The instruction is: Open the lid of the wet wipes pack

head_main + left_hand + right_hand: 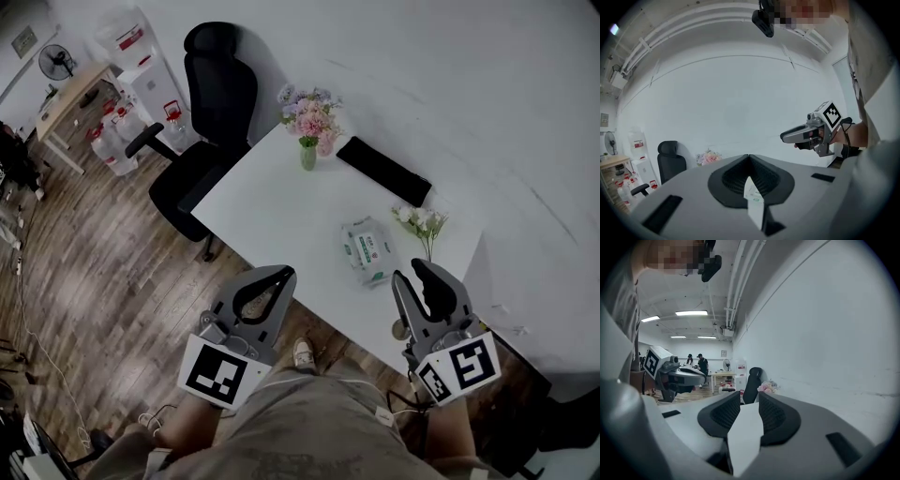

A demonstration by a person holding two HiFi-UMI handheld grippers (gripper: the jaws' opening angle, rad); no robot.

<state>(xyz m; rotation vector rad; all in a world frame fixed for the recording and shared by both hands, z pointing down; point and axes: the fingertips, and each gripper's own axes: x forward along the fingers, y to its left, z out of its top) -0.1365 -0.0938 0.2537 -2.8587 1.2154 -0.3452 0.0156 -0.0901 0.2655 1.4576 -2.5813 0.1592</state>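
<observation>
The wet wipes pack (367,249), white with green print, lies flat on the white table (272,206) near its front edge, lid down. My left gripper (286,274) hovers off the table's front edge, to the left of and nearer than the pack, its fingertips touching and nothing held. My right gripper (419,269) hangs just right of the pack, nearer to me. In the left gripper view the left gripper (749,156) is shut, and a sliver of the pack (752,193) shows behind the tips. In the right gripper view the right gripper (749,397) stands open over bare table.
A vase of pink flowers (309,122) and a flat black object (384,171) sit at the table's far side. A small vase of white flowers (422,223) stands right of the pack. A black office chair (211,112) is at the table's left end, on the wood floor.
</observation>
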